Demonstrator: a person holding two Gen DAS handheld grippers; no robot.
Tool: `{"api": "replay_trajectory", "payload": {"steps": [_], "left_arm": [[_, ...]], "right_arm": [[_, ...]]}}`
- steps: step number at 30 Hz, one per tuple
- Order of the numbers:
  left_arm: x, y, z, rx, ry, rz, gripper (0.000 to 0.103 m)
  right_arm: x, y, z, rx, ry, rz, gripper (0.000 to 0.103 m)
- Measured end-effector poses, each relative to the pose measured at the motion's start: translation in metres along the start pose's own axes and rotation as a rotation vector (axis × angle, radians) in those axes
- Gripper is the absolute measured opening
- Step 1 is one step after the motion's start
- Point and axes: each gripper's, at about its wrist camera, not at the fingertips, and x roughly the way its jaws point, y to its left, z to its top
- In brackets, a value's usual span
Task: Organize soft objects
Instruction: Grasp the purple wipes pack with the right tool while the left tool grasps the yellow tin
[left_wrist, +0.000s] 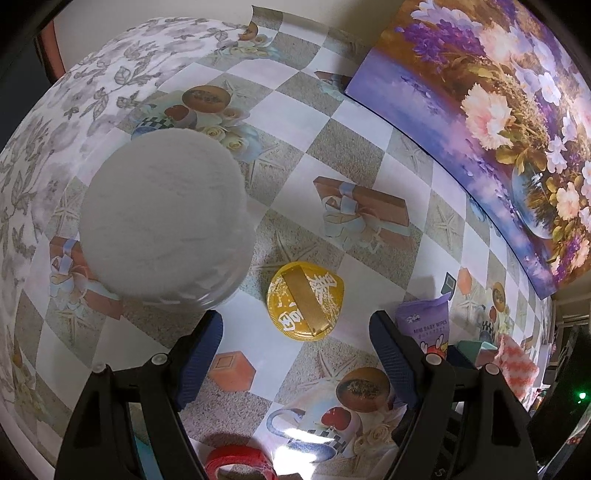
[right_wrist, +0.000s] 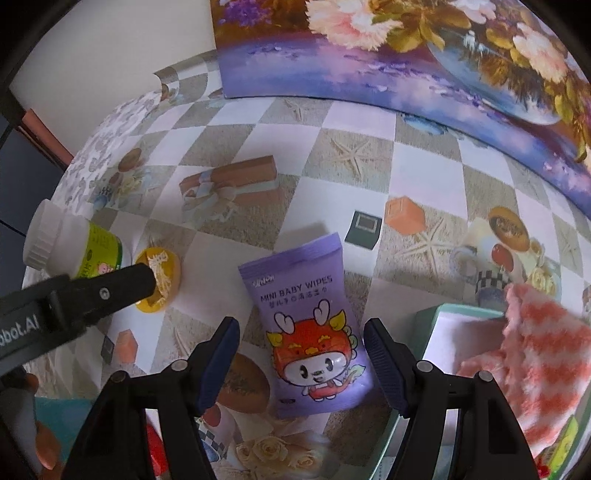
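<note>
A round yellow powder puff (left_wrist: 306, 300) with a gold ribbon lies on the patterned tablecloth, just ahead of my open, empty left gripper (left_wrist: 297, 330). It also shows in the right wrist view (right_wrist: 159, 277), partly behind the left gripper's finger. A purple pack of mini baby wipes (right_wrist: 310, 332) lies flat between the fingers of my open right gripper (right_wrist: 301, 336); its top shows in the left wrist view (left_wrist: 424, 317). A pink-and-white fluffy cloth (right_wrist: 532, 365) hangs over a mint-green box (right_wrist: 436, 332) at the right.
A white-capped bottle (left_wrist: 166, 225) stands left of the puff; the right wrist view shows its green label (right_wrist: 74, 247). A flower painting (right_wrist: 406, 55) leans along the back. A red tape roll (left_wrist: 236, 461) lies near the front edge.
</note>
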Motion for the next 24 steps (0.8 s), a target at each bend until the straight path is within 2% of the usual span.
{"api": "replay_trajectory", "payload": {"steps": [3,9,16,20,23,24], "left_arm": [[0.0,0.0,-0.001,0.0,-0.002,0.001,0.082],[0.006,-0.004,-0.002,0.011,-0.006,0.015,0.082],[0.02,-0.012,-0.004,0.013,-0.027,0.043,0.08],[0.026,-0.015,-0.005,0.011,-0.049,0.084,0.068],[0.026,-0.018,-0.007,0.02,-0.066,0.081,0.051],[0.026,-0.018,-0.007,0.021,-0.066,0.075,0.05]], "right_arm": [[-0.001,-0.001,-0.004,0.002,-0.003,-0.007,0.056],[-0.003,0.001,-0.01,-0.003,-0.004,-0.035,0.054],[-0.007,-0.005,-0.016,0.023,-0.008,-0.017,0.054],[-0.007,-0.007,-0.017,0.022,-0.011,-0.002,0.054],[-0.008,-0.007,-0.017,0.019,-0.011,0.0,0.054],[-0.008,-0.008,-0.018,0.02,-0.012,0.002,0.054]]}}
